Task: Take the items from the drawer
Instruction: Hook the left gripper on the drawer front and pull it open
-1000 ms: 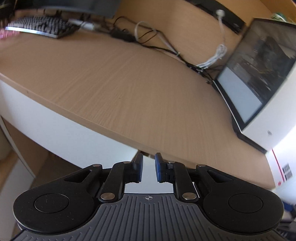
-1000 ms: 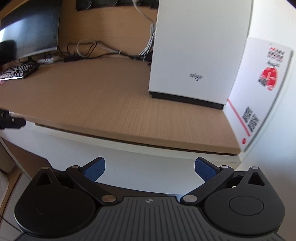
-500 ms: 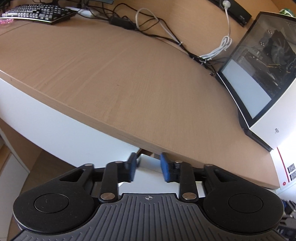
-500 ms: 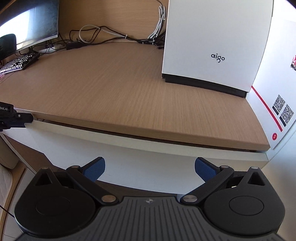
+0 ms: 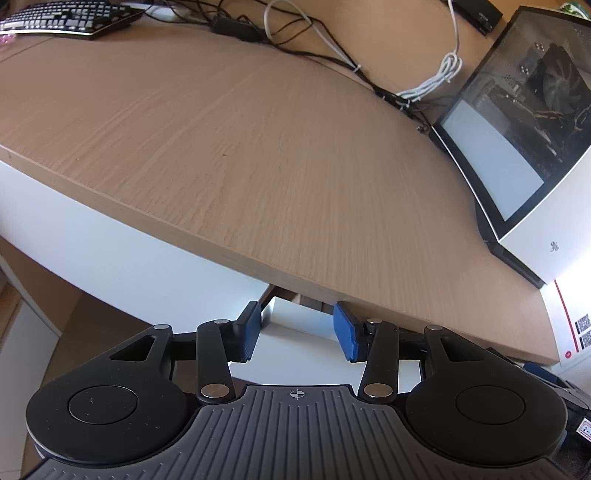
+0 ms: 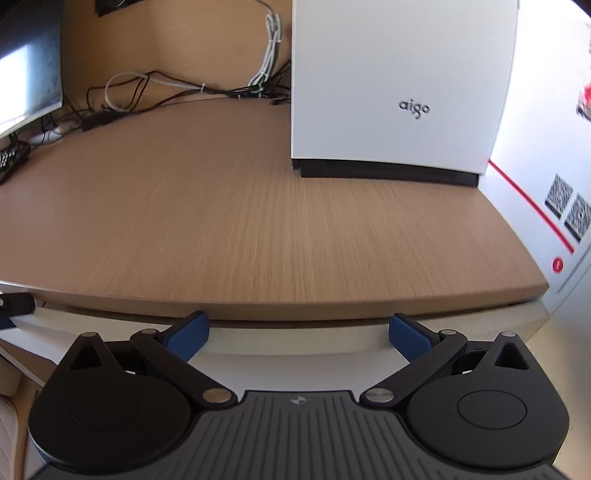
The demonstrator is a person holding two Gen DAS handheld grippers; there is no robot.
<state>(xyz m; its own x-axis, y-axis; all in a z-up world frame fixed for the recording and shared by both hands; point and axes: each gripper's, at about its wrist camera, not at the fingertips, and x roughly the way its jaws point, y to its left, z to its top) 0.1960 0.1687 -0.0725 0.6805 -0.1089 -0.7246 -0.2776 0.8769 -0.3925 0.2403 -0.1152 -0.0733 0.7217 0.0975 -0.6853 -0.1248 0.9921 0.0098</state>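
A white drawer front (image 6: 295, 341) runs under the edge of the wooden desk top (image 6: 258, 229); nothing of its inside shows. My right gripper (image 6: 299, 334) is wide open right in front of that white front, just below the desk edge, with nothing between its blue pads. In the left wrist view the left gripper (image 5: 297, 330) is open, and its blue pads straddle a white corner of the drawer front (image 5: 291, 314) beneath the desk top (image 5: 258, 147). I cannot tell whether the pads touch it.
A white computer case (image 6: 399, 85) stands on the desk at the right, its glass side (image 5: 517, 129) facing left. A white box with QR codes (image 6: 561, 199) is beside it. Cables (image 5: 332, 51), a keyboard (image 5: 70, 16) and a monitor (image 6: 26, 66) lie farther back.
The left jaws have spread from nearly shut to open around the white corner. Both grippers have moved closer to the desk edge; the right one stayed wide open.
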